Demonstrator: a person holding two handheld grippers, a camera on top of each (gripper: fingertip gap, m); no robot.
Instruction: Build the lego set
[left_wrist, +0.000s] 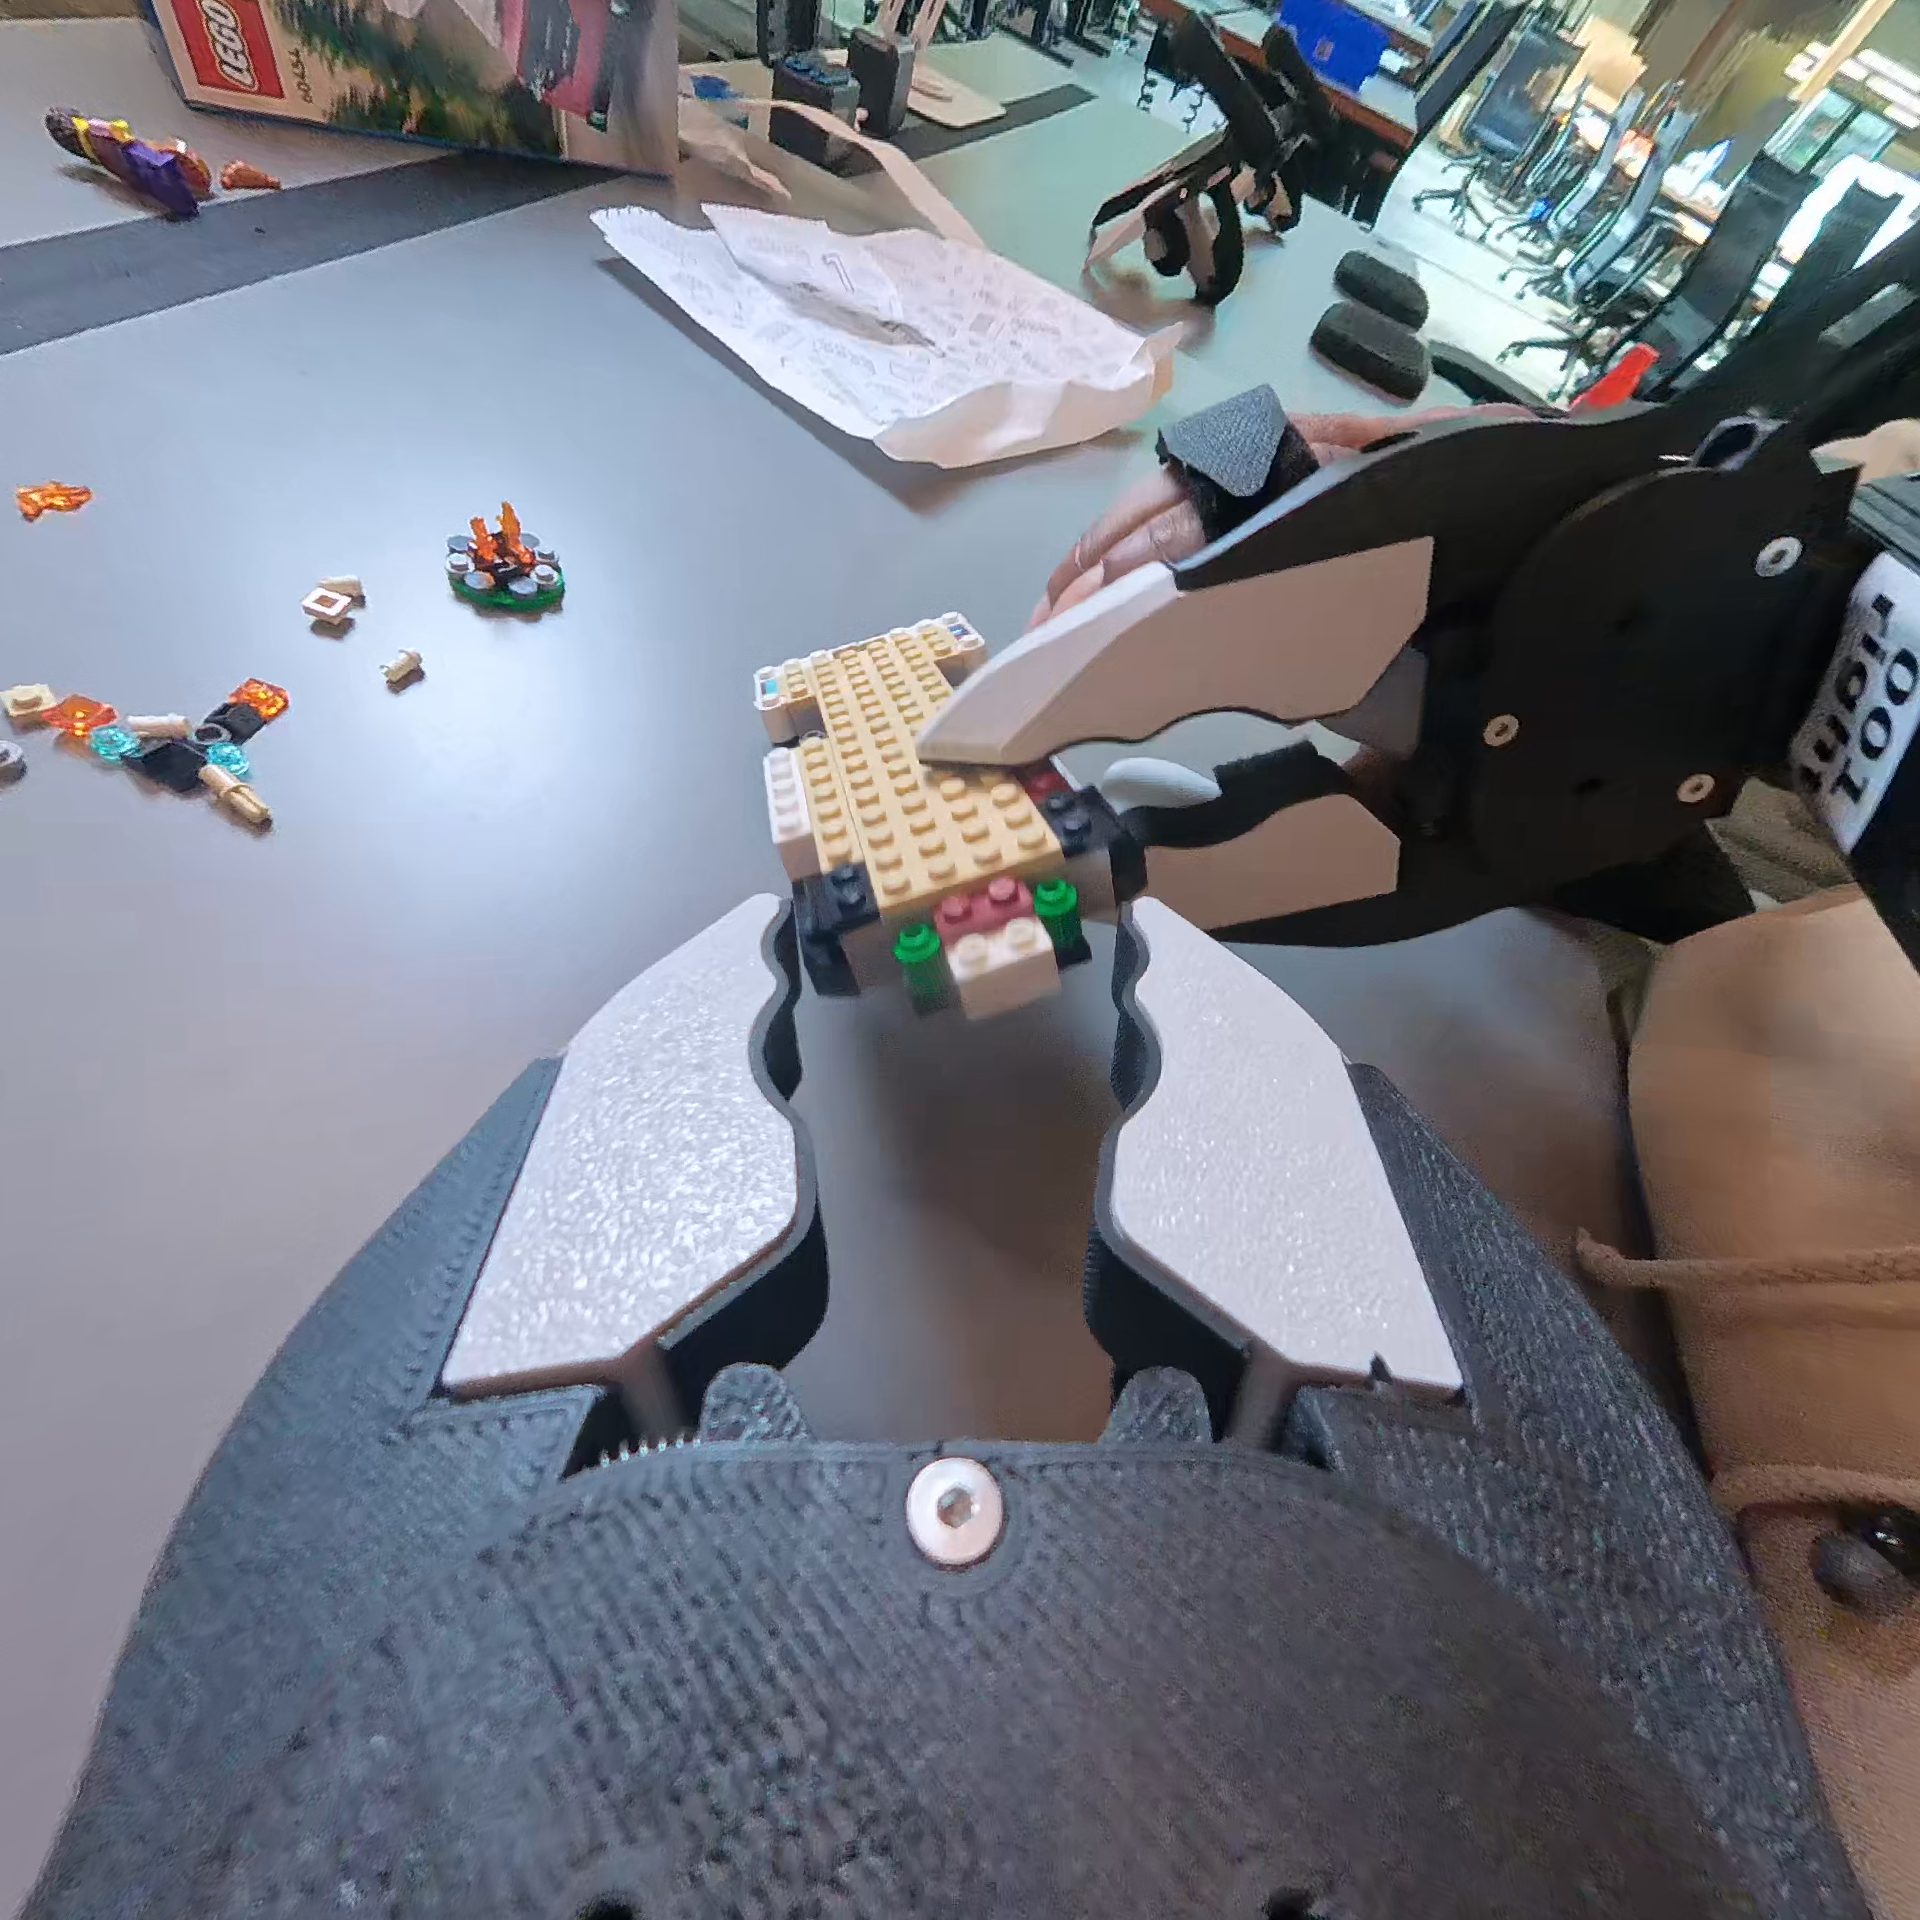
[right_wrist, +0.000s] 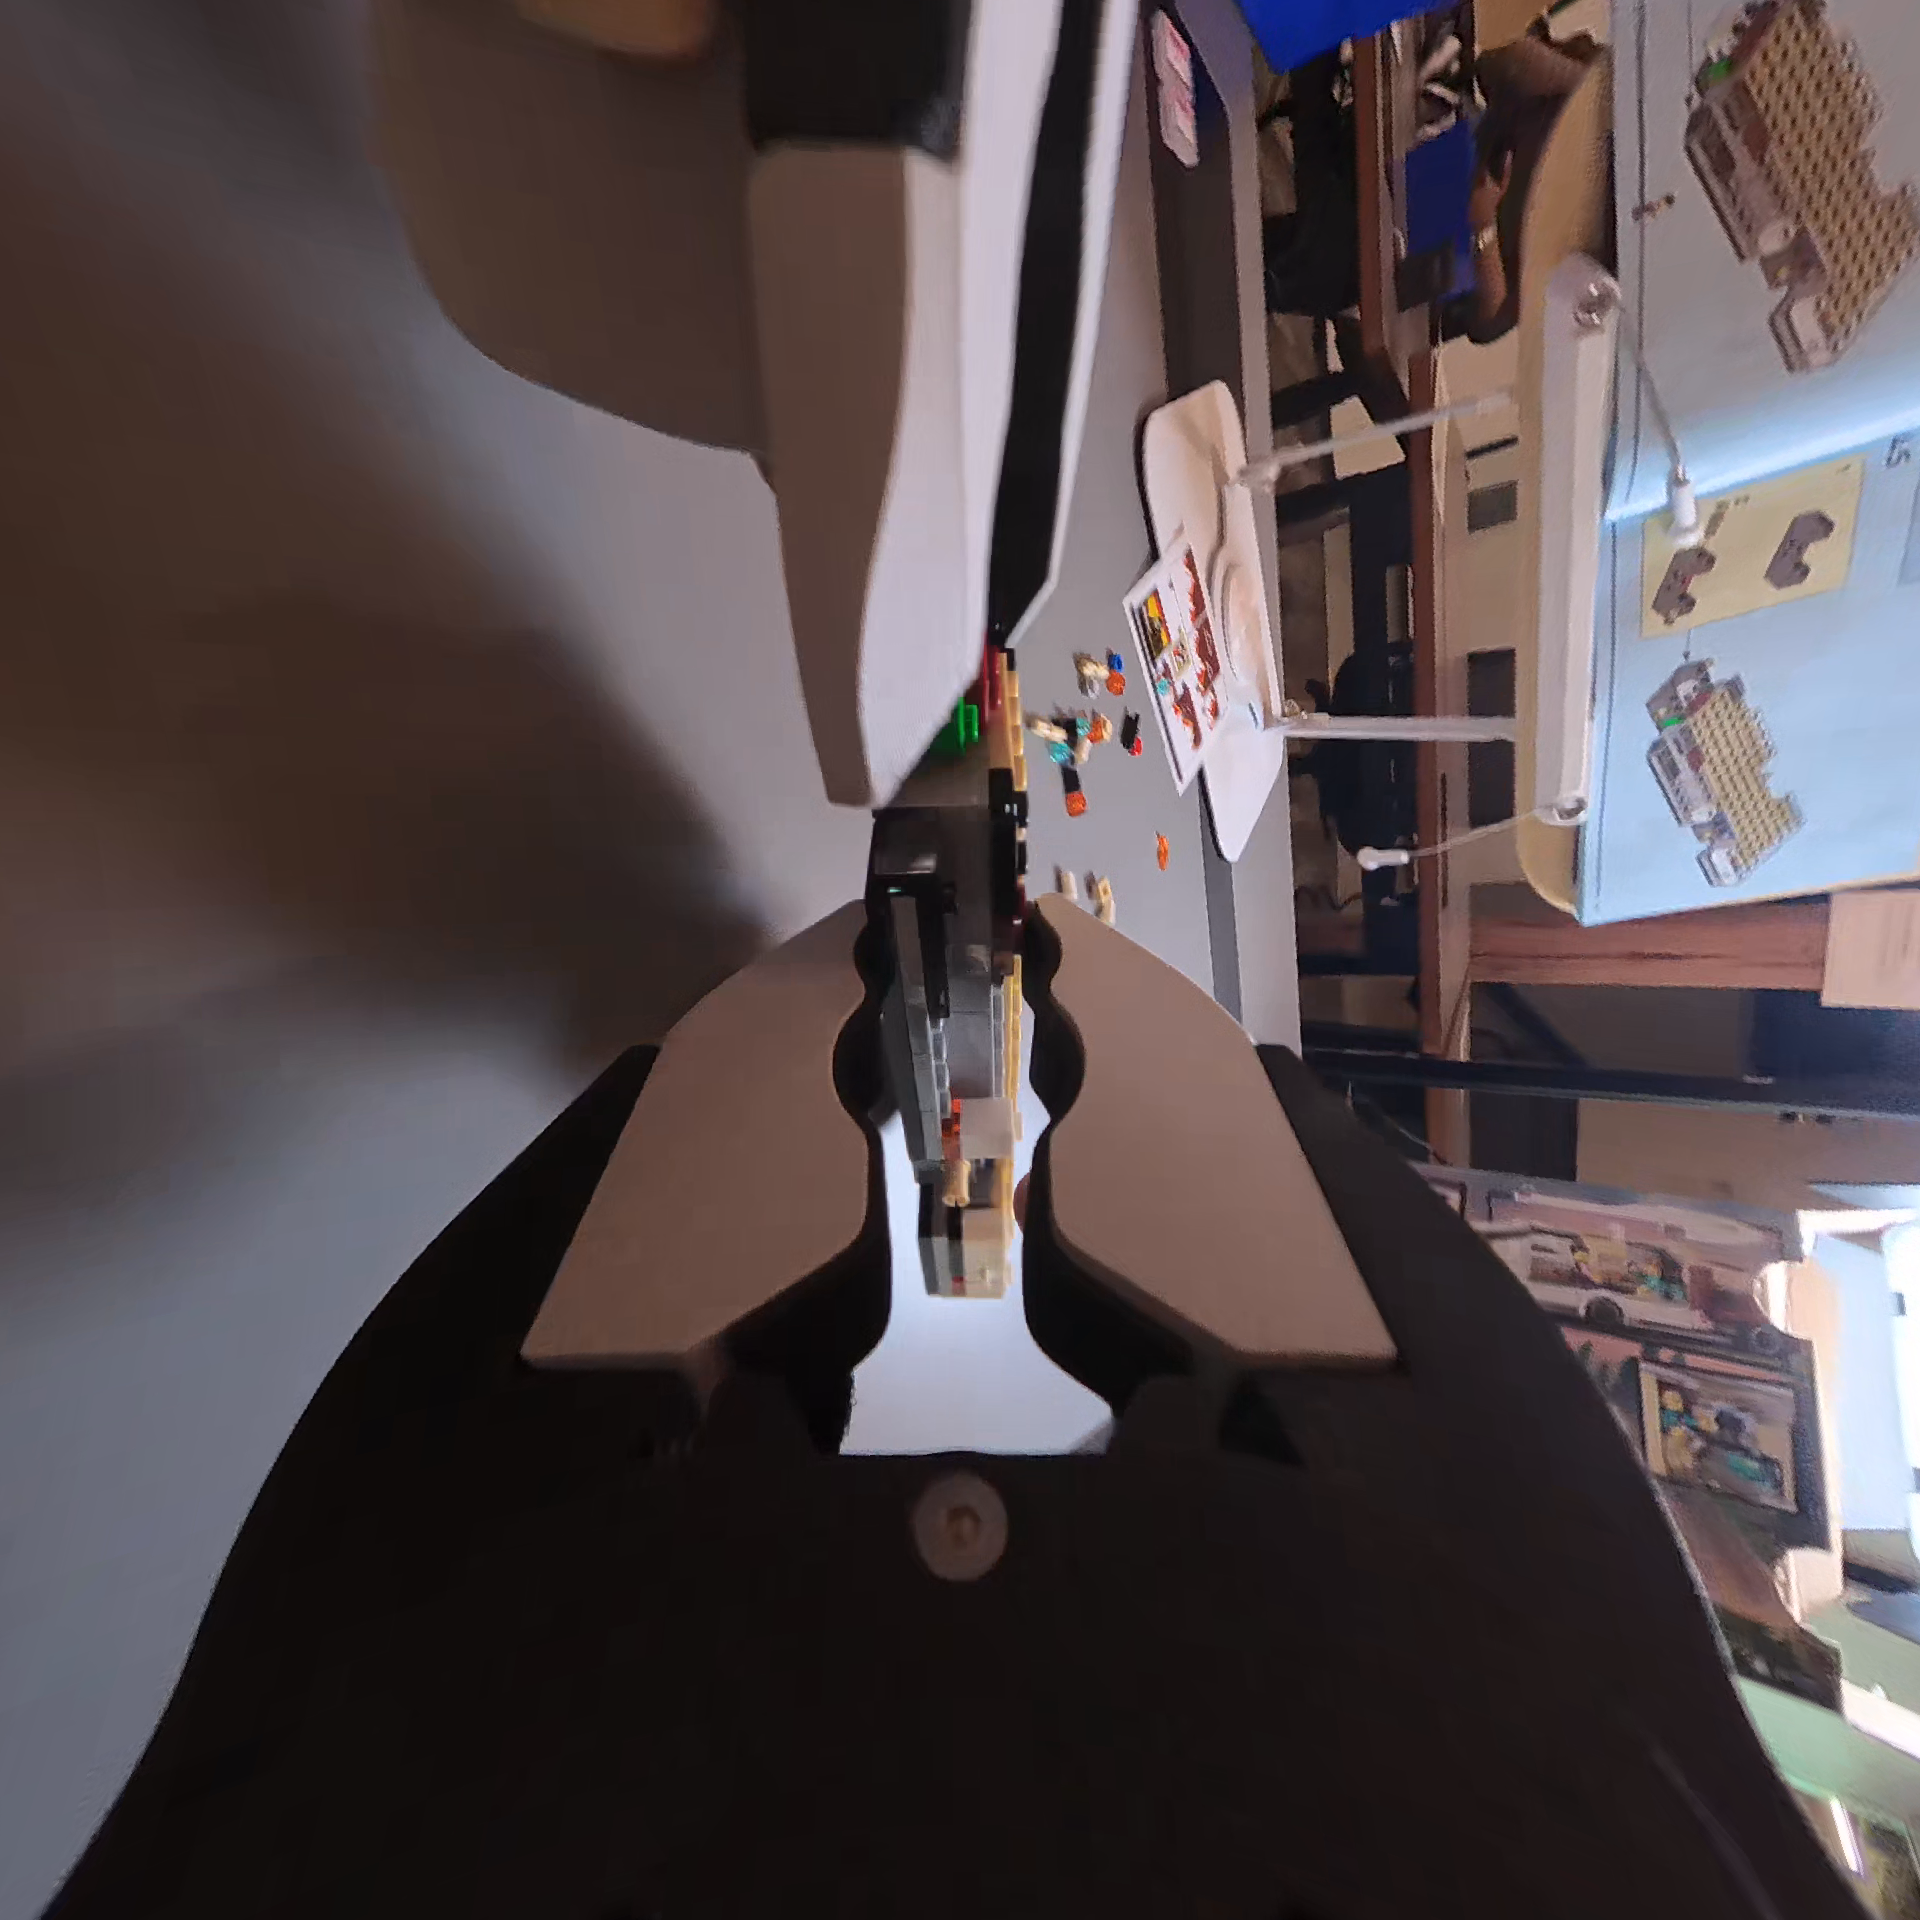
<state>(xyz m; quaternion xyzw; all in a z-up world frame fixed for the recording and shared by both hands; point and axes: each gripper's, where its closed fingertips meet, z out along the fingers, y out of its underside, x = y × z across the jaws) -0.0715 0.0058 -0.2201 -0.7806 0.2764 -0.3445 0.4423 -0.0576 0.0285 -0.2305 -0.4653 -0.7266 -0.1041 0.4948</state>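
A brick model (left_wrist: 914, 800) with a tan studded top, white and black sides and green, dark red and white pieces at its near end hangs above the grey table (left_wrist: 468, 987). My right gripper (left_wrist: 1039, 810) comes in from the right and is shut on it, one finger on top and one underneath. In the right wrist view the model (right_wrist: 945, 1039) sits edge-on between the pressed pads of that gripper (right_wrist: 956, 914). My left gripper (left_wrist: 956, 925) is open, and the model's near end lies between its fingertips (left_wrist: 774, 925) with a gap on the right side. One left finger (right_wrist: 914, 520) shows large in the right wrist view.
Loose small pieces (left_wrist: 156, 738) and a small campfire build (left_wrist: 506, 566) lie at the left. A crumpled paper bag (left_wrist: 904, 332) and a toy box (left_wrist: 416, 62) lie farther back. An instruction booklet on a stand (right_wrist: 1745, 520) stands behind. A beige sleeve (left_wrist: 1787, 1195) is at the right. Only a small space, under 4 cm, lies between the two pairs of fingers.
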